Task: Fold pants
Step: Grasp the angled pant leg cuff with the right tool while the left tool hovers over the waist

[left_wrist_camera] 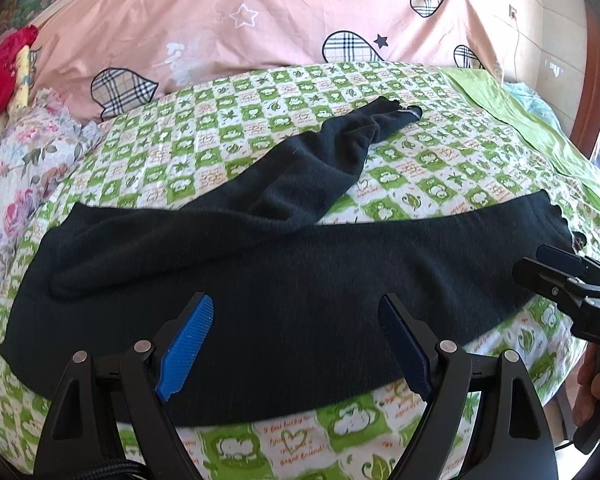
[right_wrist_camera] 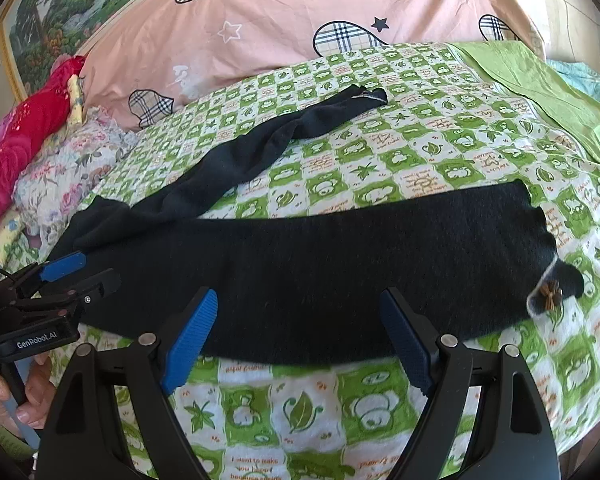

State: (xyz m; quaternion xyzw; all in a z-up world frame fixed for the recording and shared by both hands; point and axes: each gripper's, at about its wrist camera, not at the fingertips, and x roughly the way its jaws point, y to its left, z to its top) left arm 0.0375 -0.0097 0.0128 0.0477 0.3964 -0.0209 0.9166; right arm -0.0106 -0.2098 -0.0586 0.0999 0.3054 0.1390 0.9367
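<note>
At the far left of the bed, a red cloth (right_wrist_camera: 24, 128) lies against a floral pillow (right_wrist_camera: 72, 168). Behind them a pink cover with checked hearts (left_wrist_camera: 228, 28) rises along the far side. The bed itself wears a green and white checked sheet (right_wrist_camera: 420, 148), and a plain green cloth (right_wrist_camera: 548, 92) lies at its far right.

On this sheet lie the dark pants (left_wrist_camera: 300, 280), spread but not folded. Their waist part is at the left. One leg runs flat to the right along the near side of the bed, and its end (right_wrist_camera: 540, 248) lies near the right edge of the sheet. A small white patch with a brown bow (right_wrist_camera: 550, 294) shows at that end. The other leg (left_wrist_camera: 320, 160) goes away to the far right at an angle, wrinkled, and its cuff (right_wrist_camera: 368, 98) rests on the sheet well apart from the first leg.

The left claw (left_wrist_camera: 296, 348) hovers over the near edge of the pants at the left half, with its jaws wide apart and nothing between them. In the right wrist view a hand (right_wrist_camera: 4, 400) holds its handle. The right claw (right_wrist_camera: 300, 340) hovers over the near edge further right, also wide apart and empty. In the left wrist view a hand (left_wrist_camera: 596, 396) shows under it at the right border.
</note>
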